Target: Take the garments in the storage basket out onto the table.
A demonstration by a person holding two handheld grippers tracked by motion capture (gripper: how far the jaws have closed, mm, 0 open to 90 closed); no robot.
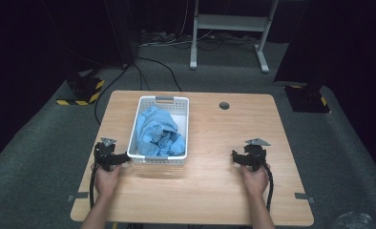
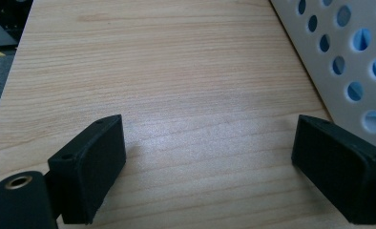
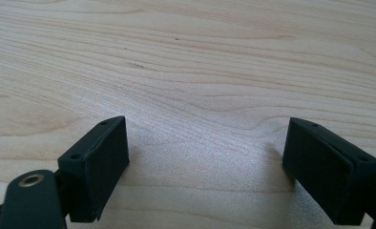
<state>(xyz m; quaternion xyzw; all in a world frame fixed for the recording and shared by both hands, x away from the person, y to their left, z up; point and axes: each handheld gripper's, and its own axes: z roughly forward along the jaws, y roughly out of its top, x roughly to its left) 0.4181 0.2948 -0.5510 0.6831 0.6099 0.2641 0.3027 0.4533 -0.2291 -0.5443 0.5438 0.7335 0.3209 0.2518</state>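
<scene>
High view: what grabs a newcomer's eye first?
The white perforated basket at the left-middle of the wooden table, stuffed with crumpled light-blue cloth. Next, the two black claws held at the near edge: the left claw right by the basket's near-left corner, the right claw over bare wood, both with jaws open and nothing between them.

White perforated basket [image 1: 181, 119] holds crumpled blue cloth [image 1: 156, 132].

cloth [image 1: 156, 131] in basket [image 1: 181, 107] on table [image 1: 224, 143]
</scene>
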